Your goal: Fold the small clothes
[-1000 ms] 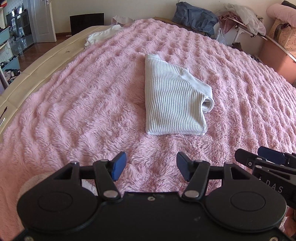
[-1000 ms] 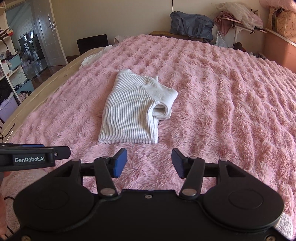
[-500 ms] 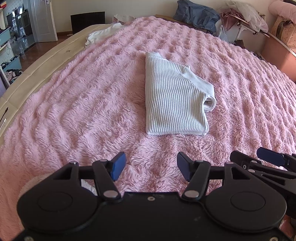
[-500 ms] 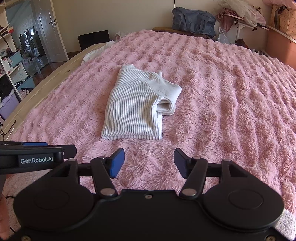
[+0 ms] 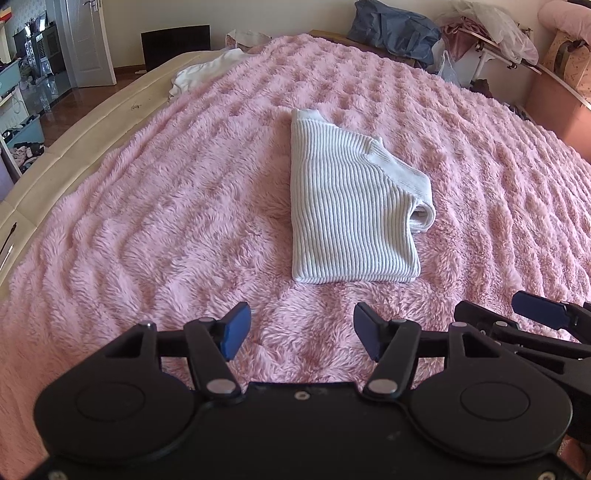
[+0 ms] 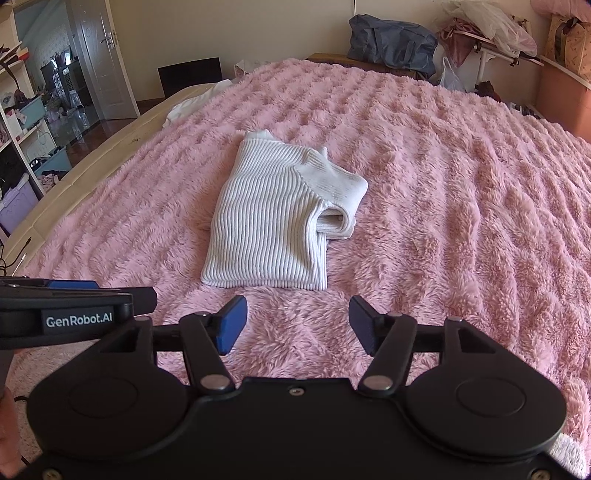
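Note:
A white ribbed sweater (image 5: pixel 347 206) (image 6: pixel 269 225) lies folded on the pink fluffy blanket (image 5: pixel 166 221) (image 6: pixel 461 192), with a rolled cuff sticking out on its right side. My left gripper (image 5: pixel 301 330) hovers open just short of the sweater's near hem, nothing between its blue pads. My right gripper (image 6: pixel 295 323) is also open and holds nothing, its jaws spread a little wider than a moment ago. The two grippers sit side by side. One of the right gripper's fingers (image 5: pixel 539 312) shows at the right edge of the left wrist view.
Another white garment (image 5: pixel 207 72) (image 6: pixel 188 105) lies at the blanket's far left corner. The beige bed edge (image 5: pixel 55 162) runs along the left. A blue bag (image 5: pixel 395 31) and a cluttered rack (image 5: pixel 491 37) stand beyond the far side.
The right gripper's jaws have spread slightly. The left gripper has drifted a little towards the right one. The sweater has not moved.

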`<state>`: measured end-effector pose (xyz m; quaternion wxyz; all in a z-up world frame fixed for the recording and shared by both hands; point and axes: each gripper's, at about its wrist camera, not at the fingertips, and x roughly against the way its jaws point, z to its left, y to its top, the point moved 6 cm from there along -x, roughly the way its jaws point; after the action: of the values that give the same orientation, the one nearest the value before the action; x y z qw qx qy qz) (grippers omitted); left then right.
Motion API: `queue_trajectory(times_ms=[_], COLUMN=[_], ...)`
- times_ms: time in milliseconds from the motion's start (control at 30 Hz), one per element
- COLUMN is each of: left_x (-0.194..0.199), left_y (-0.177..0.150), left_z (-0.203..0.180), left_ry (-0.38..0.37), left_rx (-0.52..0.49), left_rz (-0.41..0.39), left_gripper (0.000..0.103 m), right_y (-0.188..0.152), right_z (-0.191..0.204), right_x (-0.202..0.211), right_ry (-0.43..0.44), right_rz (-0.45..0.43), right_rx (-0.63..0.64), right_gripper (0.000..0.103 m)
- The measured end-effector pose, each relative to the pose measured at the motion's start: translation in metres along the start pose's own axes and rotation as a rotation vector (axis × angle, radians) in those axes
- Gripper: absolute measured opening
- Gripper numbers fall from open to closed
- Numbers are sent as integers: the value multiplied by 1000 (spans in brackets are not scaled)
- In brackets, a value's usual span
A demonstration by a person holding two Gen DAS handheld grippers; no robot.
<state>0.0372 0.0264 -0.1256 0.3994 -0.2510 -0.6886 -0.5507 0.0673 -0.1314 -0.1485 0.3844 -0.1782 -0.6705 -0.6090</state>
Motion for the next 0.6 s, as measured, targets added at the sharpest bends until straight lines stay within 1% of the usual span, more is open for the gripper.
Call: queue_trajectory(times_ms=[267,400,600], left_x=[8,8,8], left_y=[17,19,19], left_z=[-5,-9,-10], left_ry=[13,12,17], left_rx=[-8,-18,-24], left_rz=[8,20,27], left_gripper=[65,65,66], right_y=[21,28,32], right_z=[2,-1,-5], right_x=[5,8,7], right_ry=[9,4,-1], right_rz=[-5,-11,-3], right_rx=[-5,-14,-28], right_gripper=[64,66,66])
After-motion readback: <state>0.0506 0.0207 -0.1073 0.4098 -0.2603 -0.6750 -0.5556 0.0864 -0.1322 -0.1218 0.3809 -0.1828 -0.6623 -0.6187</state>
